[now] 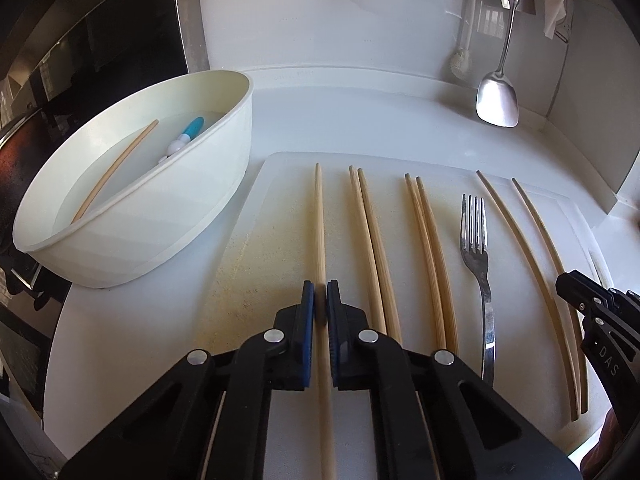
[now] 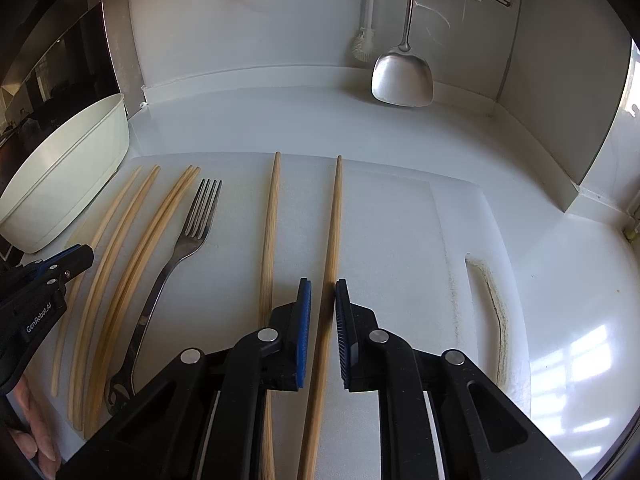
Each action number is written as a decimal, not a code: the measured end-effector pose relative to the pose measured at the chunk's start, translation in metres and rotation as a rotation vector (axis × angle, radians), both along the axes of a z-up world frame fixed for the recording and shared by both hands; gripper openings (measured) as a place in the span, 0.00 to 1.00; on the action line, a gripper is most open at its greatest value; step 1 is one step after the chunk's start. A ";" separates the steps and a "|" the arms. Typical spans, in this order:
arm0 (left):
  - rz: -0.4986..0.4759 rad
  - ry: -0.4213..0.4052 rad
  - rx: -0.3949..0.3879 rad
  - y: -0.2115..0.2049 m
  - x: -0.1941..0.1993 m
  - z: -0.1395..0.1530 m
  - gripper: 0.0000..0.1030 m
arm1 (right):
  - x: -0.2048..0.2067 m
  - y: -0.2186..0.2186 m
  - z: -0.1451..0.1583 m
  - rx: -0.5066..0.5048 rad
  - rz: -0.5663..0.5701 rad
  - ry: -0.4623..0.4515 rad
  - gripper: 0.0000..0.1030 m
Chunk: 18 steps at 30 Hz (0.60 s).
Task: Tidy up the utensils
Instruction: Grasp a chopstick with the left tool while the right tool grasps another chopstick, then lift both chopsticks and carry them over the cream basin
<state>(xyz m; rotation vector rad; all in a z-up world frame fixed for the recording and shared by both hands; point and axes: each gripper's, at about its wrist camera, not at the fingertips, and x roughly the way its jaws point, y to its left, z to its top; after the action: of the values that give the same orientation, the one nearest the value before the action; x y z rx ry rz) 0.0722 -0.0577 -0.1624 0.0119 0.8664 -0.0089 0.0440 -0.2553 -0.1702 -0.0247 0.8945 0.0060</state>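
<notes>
Each hand-held gripper pinches a slender, tapered wooden chopstick: the left hand-held gripper (image 1: 320,296) one (image 1: 319,220), the right hand-held gripper (image 2: 322,294) another (image 2: 335,216), with a steel fork (image 2: 192,232) to its left.

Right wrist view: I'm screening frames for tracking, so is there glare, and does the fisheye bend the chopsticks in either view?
Right wrist view: window glare on the counter at lower right; outer chopsticks bow strongly. Left wrist view: no such glare; far-right chopstick curves, the gripped chopstick looks straight.

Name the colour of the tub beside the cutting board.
Cream white tub, clearest in the left wrist view.
</notes>
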 end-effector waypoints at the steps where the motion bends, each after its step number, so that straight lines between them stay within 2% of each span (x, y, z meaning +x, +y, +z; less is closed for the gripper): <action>1: -0.001 0.001 -0.003 0.000 0.000 0.000 0.07 | 0.000 0.000 0.000 0.002 0.001 0.000 0.07; 13: 0.021 0.043 -0.085 0.013 0.000 0.004 0.07 | -0.005 -0.007 0.008 0.041 -0.010 -0.008 0.06; 18: 0.024 0.026 -0.104 0.016 -0.003 0.026 0.07 | -0.006 -0.011 0.028 0.064 -0.013 -0.029 0.06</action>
<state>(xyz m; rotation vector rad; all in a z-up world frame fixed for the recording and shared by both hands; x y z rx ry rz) 0.0692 -0.0413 -0.1369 -0.0965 0.8913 -0.0323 0.0378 -0.2661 -0.1417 0.0407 0.8648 0.0217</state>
